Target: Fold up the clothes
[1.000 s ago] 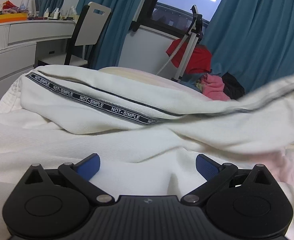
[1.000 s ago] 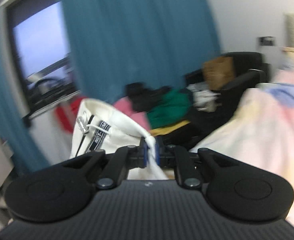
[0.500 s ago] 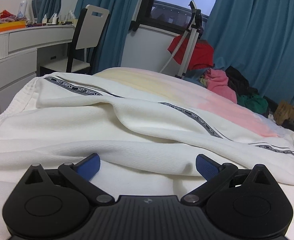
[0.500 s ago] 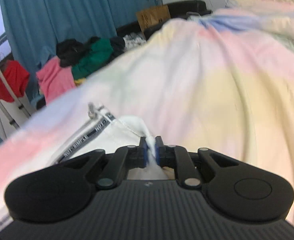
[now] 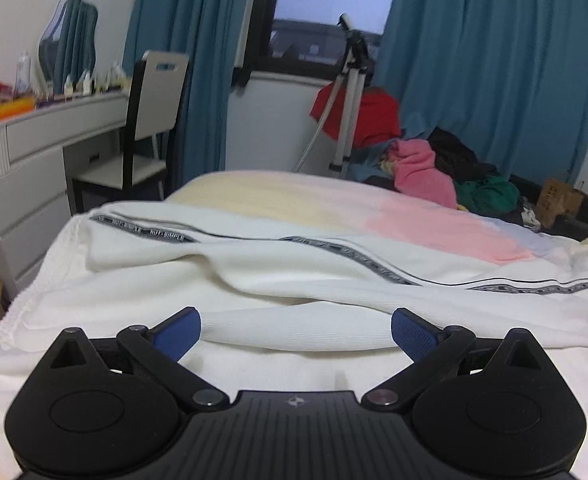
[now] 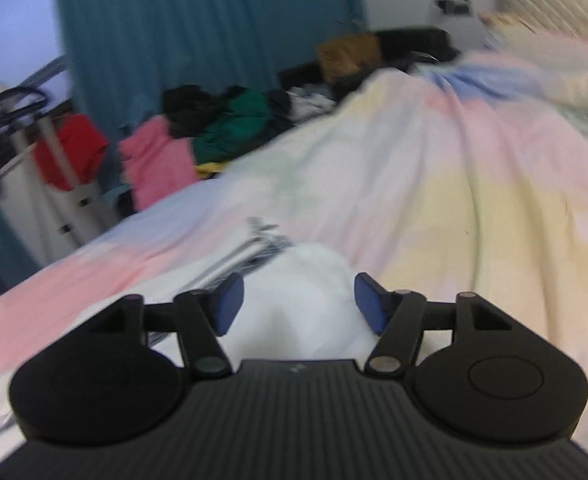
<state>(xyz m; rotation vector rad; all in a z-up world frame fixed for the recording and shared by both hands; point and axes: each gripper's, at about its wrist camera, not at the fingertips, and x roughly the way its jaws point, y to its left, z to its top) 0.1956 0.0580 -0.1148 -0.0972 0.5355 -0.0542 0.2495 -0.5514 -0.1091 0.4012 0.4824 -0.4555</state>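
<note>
White trousers (image 5: 301, 280) with a black lettered side stripe (image 5: 353, 254) lie folded lengthwise across the bed. My left gripper (image 5: 295, 330) hovers open just above their near fold, nothing between its blue pads. In the right wrist view, the trousers' white end (image 6: 305, 280) lies bunched on the bedspread. My right gripper (image 6: 297, 300) has its jaws opening; the white cloth sits between them, and the pads stand apart from it.
A pastel pink, yellow and blue bedspread (image 6: 433, 168) covers the bed. A pile of pink, green and black clothes (image 5: 445, 172) lies beyond the bed, near a tripod (image 5: 345, 100). A white dresser (image 5: 22, 168) and chair (image 5: 150, 120) stand at left.
My right gripper came down to the bed with the trousers' end and opened off it. The trouser leg, lifted a second ago, now lies flat along the bed. The left gripper rose slightly.
</note>
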